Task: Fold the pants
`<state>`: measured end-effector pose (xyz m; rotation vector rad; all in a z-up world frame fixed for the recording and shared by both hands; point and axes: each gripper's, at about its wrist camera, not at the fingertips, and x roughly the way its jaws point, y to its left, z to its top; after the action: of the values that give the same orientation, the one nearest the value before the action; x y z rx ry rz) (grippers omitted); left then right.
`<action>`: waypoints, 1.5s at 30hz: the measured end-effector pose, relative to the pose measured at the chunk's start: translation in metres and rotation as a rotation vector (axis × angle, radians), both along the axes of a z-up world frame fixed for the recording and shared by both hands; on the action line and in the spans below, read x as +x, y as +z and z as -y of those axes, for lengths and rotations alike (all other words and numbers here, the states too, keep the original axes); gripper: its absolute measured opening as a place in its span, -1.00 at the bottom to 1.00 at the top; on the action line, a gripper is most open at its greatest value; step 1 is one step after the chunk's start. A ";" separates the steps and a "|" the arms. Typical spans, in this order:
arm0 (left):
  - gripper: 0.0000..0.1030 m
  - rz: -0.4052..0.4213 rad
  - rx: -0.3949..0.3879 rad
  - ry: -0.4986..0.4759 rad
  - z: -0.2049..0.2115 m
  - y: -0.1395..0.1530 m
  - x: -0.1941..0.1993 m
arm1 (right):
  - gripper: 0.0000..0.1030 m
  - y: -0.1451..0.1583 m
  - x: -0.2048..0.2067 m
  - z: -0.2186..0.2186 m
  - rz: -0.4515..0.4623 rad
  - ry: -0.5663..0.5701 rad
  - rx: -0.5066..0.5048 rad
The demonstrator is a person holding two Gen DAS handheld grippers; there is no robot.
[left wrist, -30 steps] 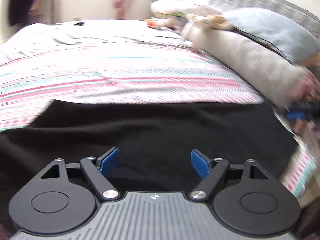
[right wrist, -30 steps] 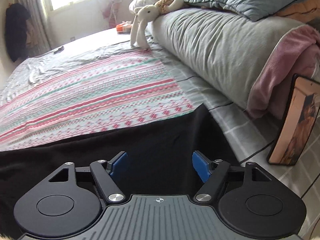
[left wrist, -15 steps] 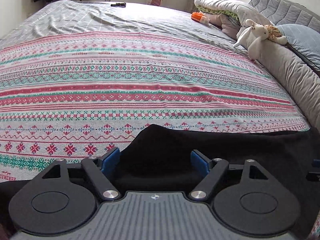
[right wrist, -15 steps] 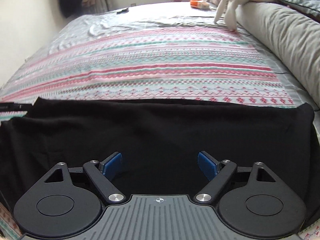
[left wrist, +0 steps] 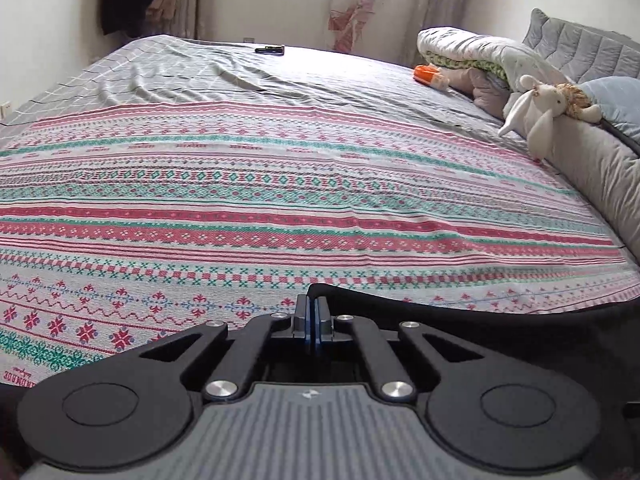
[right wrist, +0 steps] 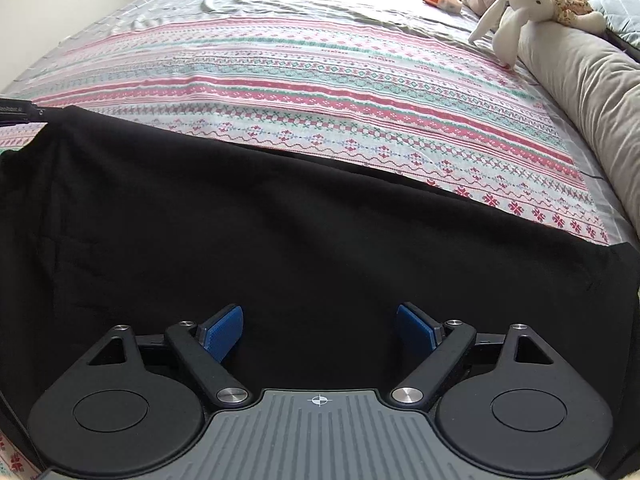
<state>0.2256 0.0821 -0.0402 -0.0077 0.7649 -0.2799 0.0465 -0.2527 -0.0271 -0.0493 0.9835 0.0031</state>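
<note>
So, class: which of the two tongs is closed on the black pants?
The left tongs: its blue pads are pressed together at the pants' edge, while the right tongs hang open above the cloth.

The black pants are lying spread flat across the near side of the bed, on the patterned pink-and-green blanket. Their far edge is running straight across it, and one corner is sitting slightly raised.
</note>
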 end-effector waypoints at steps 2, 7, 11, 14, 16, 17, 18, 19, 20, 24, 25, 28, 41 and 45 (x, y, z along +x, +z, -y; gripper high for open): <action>-0.47 -0.011 0.027 0.025 0.004 -0.007 0.003 | 0.68 0.001 0.000 0.002 0.000 -0.006 -0.002; -0.07 -0.004 0.076 0.100 0.010 0.001 -0.004 | 0.68 0.001 0.002 0.013 0.014 -0.029 -0.034; 0.41 0.019 0.074 0.088 0.010 0.019 -0.029 | 0.68 -0.001 0.000 0.035 0.014 -0.093 -0.031; 0.63 0.033 0.089 0.062 0.017 0.031 -0.055 | 0.68 -0.001 -0.005 0.054 0.014 -0.153 -0.020; 0.75 0.028 0.078 0.029 0.025 0.036 -0.075 | 0.68 0.001 -0.010 0.067 0.019 -0.187 -0.014; 0.82 0.027 0.075 0.018 0.029 0.039 -0.086 | 0.68 0.002 -0.013 0.072 0.024 -0.202 -0.014; 0.85 0.027 0.076 0.010 0.036 0.040 -0.096 | 0.68 0.004 -0.017 0.078 0.029 -0.215 -0.013; 0.93 0.027 0.077 0.003 0.042 0.041 -0.106 | 0.68 0.006 -0.020 0.083 0.036 -0.225 -0.011; 0.99 0.027 0.075 -0.007 0.048 0.041 -0.115 | 0.68 0.008 -0.025 0.088 0.043 -0.236 -0.008; 1.00 0.014 0.041 -0.062 0.068 0.039 -0.157 | 0.68 0.013 -0.046 0.110 0.065 -0.281 0.006; 1.00 0.005 0.028 -0.074 0.073 0.037 -0.166 | 0.68 0.014 -0.053 0.116 0.068 -0.296 0.009; 1.00 -0.014 -0.006 -0.112 0.086 0.028 -0.189 | 0.68 0.017 -0.075 0.137 0.081 -0.345 0.018; 1.00 -0.019 -0.101 -0.309 0.133 -0.001 -0.228 | 0.37 0.008 -0.169 0.249 0.122 -0.667 0.348; 1.00 -0.039 -0.123 -0.333 0.139 -0.006 -0.227 | 0.03 0.001 -0.172 0.262 0.115 -0.721 0.427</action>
<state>-0.0016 -0.0571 -0.0459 -0.0019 0.7853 -0.6445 -0.1255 -0.5144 -0.0257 0.6908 0.8239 -0.4455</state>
